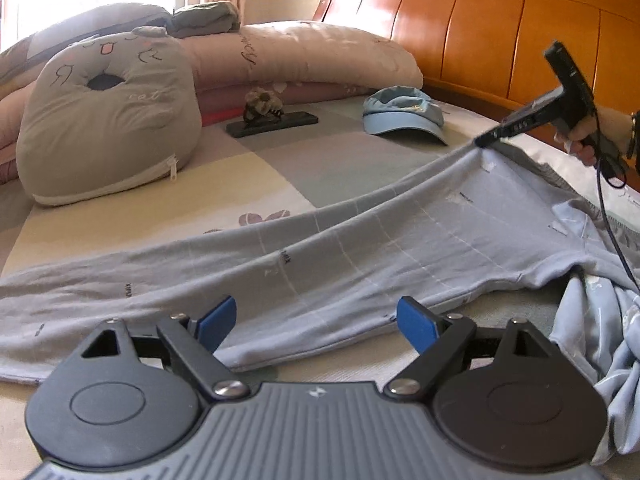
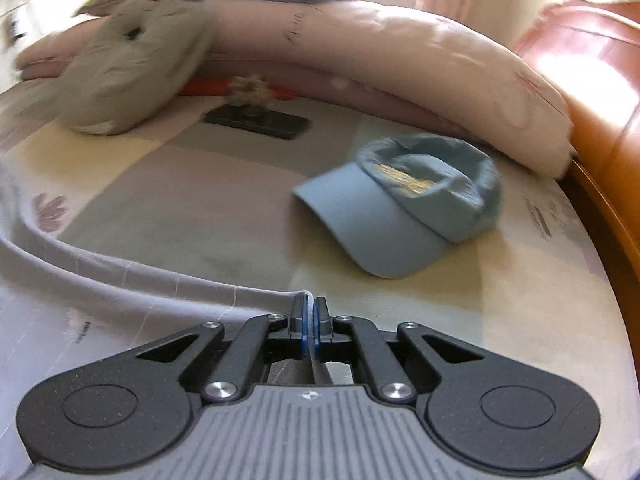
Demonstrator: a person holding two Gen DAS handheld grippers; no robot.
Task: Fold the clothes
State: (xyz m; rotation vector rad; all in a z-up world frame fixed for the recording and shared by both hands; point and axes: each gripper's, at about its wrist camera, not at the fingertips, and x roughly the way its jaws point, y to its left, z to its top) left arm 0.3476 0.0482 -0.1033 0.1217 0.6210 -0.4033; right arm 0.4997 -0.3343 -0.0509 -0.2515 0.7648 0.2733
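A pale grey-blue garment [image 1: 320, 256] with a thin white grid lies stretched across the bed. My left gripper [image 1: 316, 322] is open, its blue pads just above the garment's near edge, holding nothing. My right gripper [image 2: 309, 320] is shut on the garment's edge [image 2: 160, 284] and lifts it off the bed. In the left wrist view the right gripper [image 1: 482, 142] shows at the far right, pulling the cloth up into a peak.
A light blue cap [image 1: 404, 114] [image 2: 404, 200] lies near the wooden headboard [image 1: 500, 28]. A black phone [image 1: 272, 122] with a fluffy charm, a grey cat pillow [image 1: 108, 116], and pink bedding [image 1: 304, 56] sit at the back. More crumpled blue cloth [image 1: 608, 344] lies right.
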